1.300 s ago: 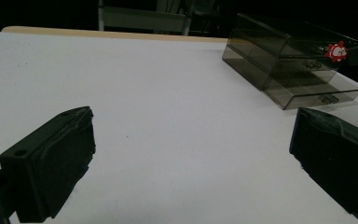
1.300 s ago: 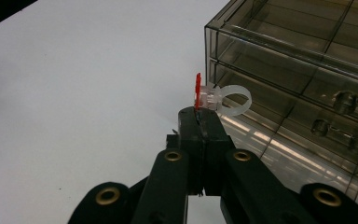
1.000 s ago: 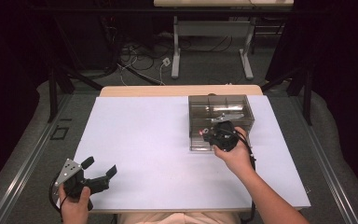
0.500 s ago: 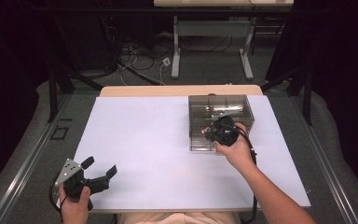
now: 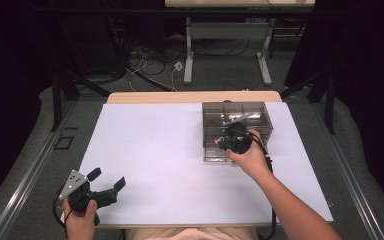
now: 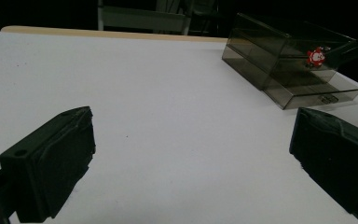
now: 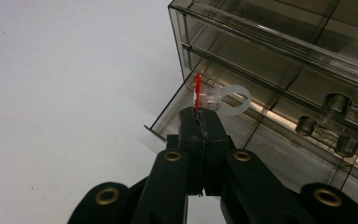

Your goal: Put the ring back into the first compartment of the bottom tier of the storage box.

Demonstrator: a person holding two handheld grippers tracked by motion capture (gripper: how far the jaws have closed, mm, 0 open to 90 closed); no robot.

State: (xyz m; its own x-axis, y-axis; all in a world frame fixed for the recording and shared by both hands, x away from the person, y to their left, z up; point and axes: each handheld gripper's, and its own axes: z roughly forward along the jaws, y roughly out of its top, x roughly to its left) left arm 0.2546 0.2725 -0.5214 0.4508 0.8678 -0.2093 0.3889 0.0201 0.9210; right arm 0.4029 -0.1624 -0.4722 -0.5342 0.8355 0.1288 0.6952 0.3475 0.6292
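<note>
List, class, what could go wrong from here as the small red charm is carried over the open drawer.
1. The right gripper pinches the red charm only by its edge, so it might slip out.
2. The charm's clear ring sticks out sideways and could catch on the smoky plastic drawer box.

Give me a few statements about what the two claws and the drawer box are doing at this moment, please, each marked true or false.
1. The right claw is shut on a small red and clear charm with a white loop. True.
2. The left claw grips the drawer box. False: it is open over the bare white table, far from the box.
3. The smoky drawer box has its bottom drawer pulled out. True.
4. The charm already lies on the drawer floor. False: it is pinched in the jaws of the right claw, held above the open drawer.
5. The box stands at the table's near left corner. False: it stands on the far right part.
</note>
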